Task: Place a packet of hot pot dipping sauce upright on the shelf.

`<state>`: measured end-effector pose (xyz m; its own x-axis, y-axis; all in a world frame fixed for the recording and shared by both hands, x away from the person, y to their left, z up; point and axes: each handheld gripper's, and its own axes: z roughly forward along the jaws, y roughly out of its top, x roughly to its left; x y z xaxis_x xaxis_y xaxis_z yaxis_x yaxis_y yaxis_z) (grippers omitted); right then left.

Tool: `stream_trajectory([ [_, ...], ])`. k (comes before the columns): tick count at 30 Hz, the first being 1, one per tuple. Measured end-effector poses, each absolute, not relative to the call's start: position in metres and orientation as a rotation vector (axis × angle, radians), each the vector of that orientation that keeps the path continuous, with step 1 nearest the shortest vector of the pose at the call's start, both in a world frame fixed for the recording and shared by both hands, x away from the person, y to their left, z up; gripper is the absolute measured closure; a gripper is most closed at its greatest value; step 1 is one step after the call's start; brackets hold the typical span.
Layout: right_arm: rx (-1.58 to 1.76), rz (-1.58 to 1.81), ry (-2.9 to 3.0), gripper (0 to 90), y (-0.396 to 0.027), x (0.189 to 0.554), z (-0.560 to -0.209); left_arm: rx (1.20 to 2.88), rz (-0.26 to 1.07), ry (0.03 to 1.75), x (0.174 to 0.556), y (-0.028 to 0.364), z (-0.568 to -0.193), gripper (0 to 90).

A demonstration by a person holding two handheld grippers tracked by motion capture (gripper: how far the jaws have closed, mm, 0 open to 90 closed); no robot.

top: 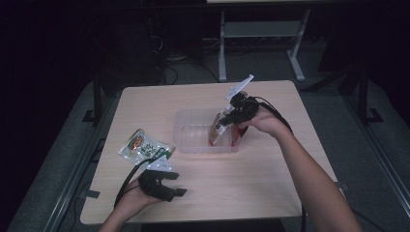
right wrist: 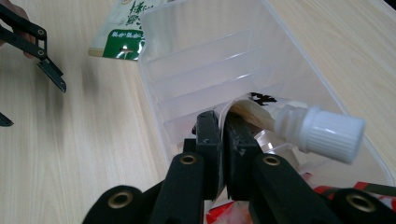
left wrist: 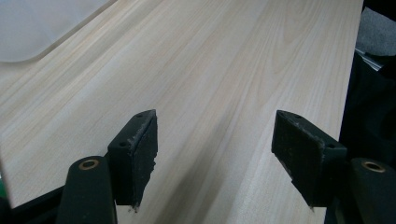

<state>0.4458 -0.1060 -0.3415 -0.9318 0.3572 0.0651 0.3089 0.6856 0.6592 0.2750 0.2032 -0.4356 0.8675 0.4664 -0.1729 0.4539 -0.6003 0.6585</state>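
In the high view, the right tool (top: 235, 115) holds a spouted pouch (top: 221, 126) by its top edge and hangs it upright in the right end of the clear plastic bin (top: 193, 145), which sits at the middle of the desk (top: 270, 193). Gripping the top seam lets the pouch hang straight, so it probably goes in standing rather than flat. Left of the bin, a green snack packet (top: 142, 146) lies flat on the desk, well apart from the pouch. The left tool (top: 169, 186) rests near the desk's front edge, below that packet and clear of the bin.

In the left gripper view, the left tool (left wrist: 215, 144) stands with its jaws wide apart and nothing between them, bare wood beneath; a corner of the bin (left wrist: 28, 32) shows at the upper left.

In the right gripper view, the right tool (right wrist: 223, 140) has its jaws pinched on the pouch (right wrist: 254, 112) just beside the white cap (right wrist: 327, 133). The bin's near wall (right wrist: 159, 112) lies close beside the jaws, so it may hinder the withdrawal.
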Motion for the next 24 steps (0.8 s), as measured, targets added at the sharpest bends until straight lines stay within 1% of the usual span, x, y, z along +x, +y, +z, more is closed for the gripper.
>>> stream_trajectory([
  [3, 0.564, 1.11, 2.812, 82.7, -0.105, 0.445, -0.342, 2.301, 0.02, 0.663, 0.275, 0.204, -0.436, 31.2],
  [4, 0.571, 1.119, 2.803, 79.2, -0.105, 0.445, -0.341, 2.302, 0.02, 0.663, 0.275, 0.204, -0.436, 31.1],
  [6, 0.571, 1.131, 2.798, 76.0, -0.106, 0.444, -0.34, 2.3, 0.02, 0.662, 0.275, 0.204, -0.436, 31.2],
  [15, 0.626, 1.148, 2.744, 53.2, -0.114, 0.429, -0.331, 2.293, 0.021, 0.664, 0.276, 0.202, -0.437, 31.1],
  [19, 0.642, 1.161, 2.725, 47.8, -0.117, 0.42, -0.328, 2.287, 0.018, 0.668, 0.275, 0.201, -0.437, 31.2],
  [24, 0.662, 1.204, 2.706, 45.7, -0.123, 0.408, -0.331, 2.287, 0.019, 0.667, 0.276, 0.2, -0.437, 31.1],
])
